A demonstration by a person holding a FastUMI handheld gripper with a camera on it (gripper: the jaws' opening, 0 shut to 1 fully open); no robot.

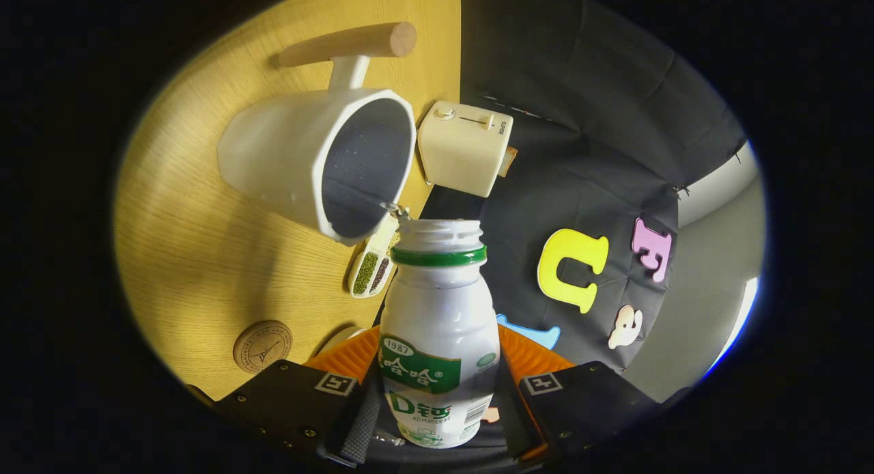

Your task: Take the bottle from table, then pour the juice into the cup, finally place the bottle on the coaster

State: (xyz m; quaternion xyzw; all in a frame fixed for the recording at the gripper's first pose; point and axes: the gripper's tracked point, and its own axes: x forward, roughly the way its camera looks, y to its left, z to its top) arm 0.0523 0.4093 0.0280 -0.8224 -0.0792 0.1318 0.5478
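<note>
**Bottle tipped at the cup's rim: spill risk at the lip**

While tilted for the pour, gripper (437, 399) clenched on the white bottle (439, 337), both fingers pressing its sides. Open neck just beside the rim of the white cup (321, 160), a thin stream crossing the gap. Likely faults, as a judgement: juice missing the rim onto the desk (198, 255), or the neck knocking the cup over. Small seed tray (372, 269) close under the neck, toaster (464, 146) just beyond the cup, so little side room. Coaster (263, 345) near the fingers, bare desk around it. Desk edge just behind the cup.
</note>
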